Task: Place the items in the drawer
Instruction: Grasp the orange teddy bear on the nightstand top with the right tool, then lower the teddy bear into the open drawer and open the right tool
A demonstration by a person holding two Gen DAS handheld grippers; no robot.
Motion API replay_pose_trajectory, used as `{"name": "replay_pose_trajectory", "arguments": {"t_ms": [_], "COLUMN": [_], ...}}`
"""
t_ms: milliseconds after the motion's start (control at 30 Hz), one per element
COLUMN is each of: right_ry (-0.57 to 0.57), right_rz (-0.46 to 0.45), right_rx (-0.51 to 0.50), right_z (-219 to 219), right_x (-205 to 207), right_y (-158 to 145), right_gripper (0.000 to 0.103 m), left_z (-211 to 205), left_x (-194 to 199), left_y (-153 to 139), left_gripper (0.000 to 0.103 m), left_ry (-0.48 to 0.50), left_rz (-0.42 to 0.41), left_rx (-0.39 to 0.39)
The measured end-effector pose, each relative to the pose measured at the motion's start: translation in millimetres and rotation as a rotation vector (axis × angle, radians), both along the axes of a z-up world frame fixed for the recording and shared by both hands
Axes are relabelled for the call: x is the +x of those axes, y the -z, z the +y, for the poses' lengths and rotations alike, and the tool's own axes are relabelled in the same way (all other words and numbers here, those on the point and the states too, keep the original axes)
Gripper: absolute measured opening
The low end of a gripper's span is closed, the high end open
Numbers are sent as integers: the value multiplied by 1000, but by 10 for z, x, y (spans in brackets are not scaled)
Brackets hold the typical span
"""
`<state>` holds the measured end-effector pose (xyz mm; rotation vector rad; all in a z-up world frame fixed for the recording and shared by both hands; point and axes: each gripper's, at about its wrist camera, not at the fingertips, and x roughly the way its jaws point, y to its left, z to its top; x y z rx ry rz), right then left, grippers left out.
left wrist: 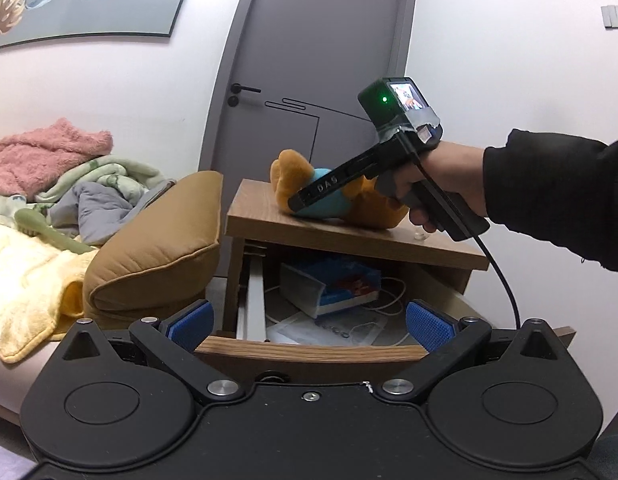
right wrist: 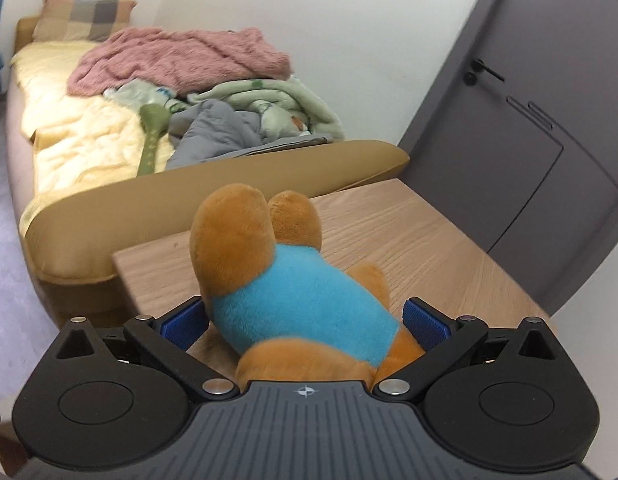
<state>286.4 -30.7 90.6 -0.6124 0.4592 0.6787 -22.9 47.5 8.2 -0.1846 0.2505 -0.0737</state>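
Plush toy [right wrist: 305,300]: lay on desk [right wrist: 429,240], between spread right gripper [right wrist: 305,320] pads, contact unclear. Left gripper [left wrist: 309,324]: spread, empty, before open drawer [left wrist: 309,350].

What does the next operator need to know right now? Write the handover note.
Right gripper: open, fingers either side of the plush toy, not yet closed on it.
Left gripper: open, empty, hovering at the front of the drawer.
The toy lies on top of the nightstand. The drawer below is pulled open and already holds a book, a white cable and papers.
Done: drawer open, right gripper lined up on the toy.
Left: close on the toy, lift it, lower it into the drawer, release.
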Motion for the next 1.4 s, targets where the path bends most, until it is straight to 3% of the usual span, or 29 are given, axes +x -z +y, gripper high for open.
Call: {"name": "replay_pose_trajectory", "arguments": {"t_ms": [200,367,467,667,1067,1200,1400], "right_ry": [78,82,82,97,116,108,86], "right_rz": [7,-15,-46,-129,-210,-204,-122], "right_rx": [-44,-75,-88,-72,-79,-75,-90], "right_z": [122,172,176,76,-180,-231,-253], "right_x": [227,174,89,-123,-760,-1049,-1358], "right_y": [70,59,28,-248,-838,-979,-946], "right_gripper": [101,72,67,66,67,67,68], "left_z": [-10,-39,-42,-49,-183,-204,-222], "left_x": [35,48,62,59,-8,-38,-91], "left_y": [1,27,52,85,69,55,35], "left_gripper": [102,102,102,102,102,102,102], "left_ry": [13,24,23,13,-25,-22,-10], "left_rz": [5,13,20,14,-2,-11,-24], "left_rx": [-8,18,32,63,115,119,117]}}
